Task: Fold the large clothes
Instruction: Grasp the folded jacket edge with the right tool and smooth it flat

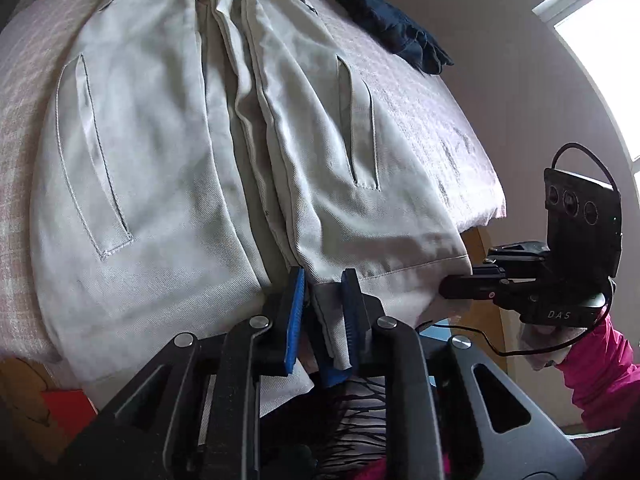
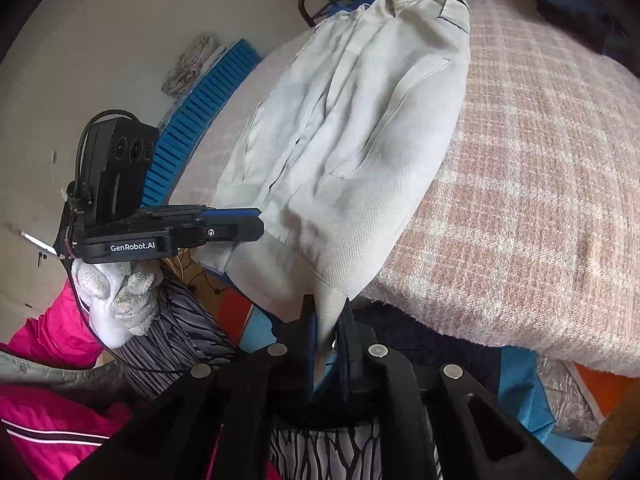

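Observation:
A pale grey jacket (image 1: 168, 152) lies front up on a pink checked bed cover (image 1: 420, 92), its hem at the near edge of the bed. In the left wrist view my left gripper (image 1: 324, 274) has its blue pads closed on the hem by the front opening, and the cloth rises between them. My right gripper (image 1: 442, 290) bites the hem's right corner. In the right wrist view that right gripper (image 2: 328, 300) is shut on a pinched point of the jacket (image 2: 352, 140). The left gripper (image 2: 260, 222) holds the hem further left.
A dark navy garment (image 1: 400, 28) on a hanger lies at the bed's far right. A blue slatted panel (image 2: 200, 120) stands along the bed's far side. A person's gloved hand (image 2: 120, 300) and pink sleeve (image 1: 600, 368) are close by. A bright window (image 1: 600, 60) is at the right.

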`<state>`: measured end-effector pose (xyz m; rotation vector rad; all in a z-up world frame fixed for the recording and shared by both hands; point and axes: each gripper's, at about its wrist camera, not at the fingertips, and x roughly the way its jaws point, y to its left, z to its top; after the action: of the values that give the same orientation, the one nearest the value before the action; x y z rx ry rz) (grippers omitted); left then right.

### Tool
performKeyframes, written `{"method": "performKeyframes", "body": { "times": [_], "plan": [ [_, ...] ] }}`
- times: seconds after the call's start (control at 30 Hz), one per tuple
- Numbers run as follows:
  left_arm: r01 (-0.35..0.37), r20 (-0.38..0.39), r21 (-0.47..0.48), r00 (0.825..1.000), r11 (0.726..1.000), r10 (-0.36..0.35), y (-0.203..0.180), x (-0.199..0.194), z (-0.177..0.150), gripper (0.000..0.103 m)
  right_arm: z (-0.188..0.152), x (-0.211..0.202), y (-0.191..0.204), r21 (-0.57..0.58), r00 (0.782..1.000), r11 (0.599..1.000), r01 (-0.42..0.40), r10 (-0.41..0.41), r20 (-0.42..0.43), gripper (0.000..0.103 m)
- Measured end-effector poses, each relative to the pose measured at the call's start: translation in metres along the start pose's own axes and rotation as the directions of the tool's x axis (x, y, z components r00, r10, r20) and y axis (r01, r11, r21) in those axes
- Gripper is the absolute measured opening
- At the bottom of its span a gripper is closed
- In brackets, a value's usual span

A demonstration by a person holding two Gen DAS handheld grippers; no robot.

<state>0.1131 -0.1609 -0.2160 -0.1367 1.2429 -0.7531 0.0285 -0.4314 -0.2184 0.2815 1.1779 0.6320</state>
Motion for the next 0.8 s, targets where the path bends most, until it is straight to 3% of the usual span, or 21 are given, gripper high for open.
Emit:
{"method": "performKeyframes", "body": {
  "times": [0.07,0.13,0.23,0.3,0.37,0.43,0.57,0.8],
  "plan": [
    [-0.016,-0.008,0.031,1.0,0.999,0.016,-0.012,0.009,-0.004,0.018,-0.006,-0.009,-0.003,-0.015,1.0,1.0,0.028,-0.027,0.013,0.004],
    [-0.065,-0.03,0.066,0.997,0.996,0.067,-0.013,0.023,-0.011,0.017,-0.014,0.008,-0.014,0.04,0.999,0.999,0.031,-0.03,-0.023,0.004],
    [-0.053,-0.035,0.051,0.998,0.997,0.055,-0.007,0.021,-0.017,0.017,-0.021,0.032,-0.017,0.01,0.99,0.992,0.123,-0.122,-0.063,0.005],
    [-0.048,-0.039,0.042,0.998,0.998,0.049,-0.003,0.011,-0.02,0.016,-0.021,0.023,-0.015,0.021,0.995,0.996,0.087,-0.086,-0.059,0.011],
    [-0.054,-0.02,0.052,0.998,0.997,0.055,-0.005,-0.002,-0.025,0.017,-0.016,0.0,-0.008,-0.028,0.995,0.995,0.099,-0.099,-0.029,0.025],
    [-0.043,0.009,0.055,0.999,0.998,0.043,-0.01,-0.015,-0.026,0.017,-0.006,-0.021,0.005,-0.082,0.992,0.988,0.129,-0.128,0.023,0.028],
    [-0.026,0.062,0.077,0.998,0.997,0.021,-0.021,-0.026,-0.016,0.017,0.034,-0.054,0.005,-0.12,0.974,0.975,0.187,-0.168,0.153,0.028],
    [-0.039,0.115,0.105,0.993,0.994,0.026,-0.036,-0.004,0.005,0.019,0.132,-0.039,-0.01,-0.133,0.915,0.935,0.33,-0.282,0.287,0.028]
  ]
}}
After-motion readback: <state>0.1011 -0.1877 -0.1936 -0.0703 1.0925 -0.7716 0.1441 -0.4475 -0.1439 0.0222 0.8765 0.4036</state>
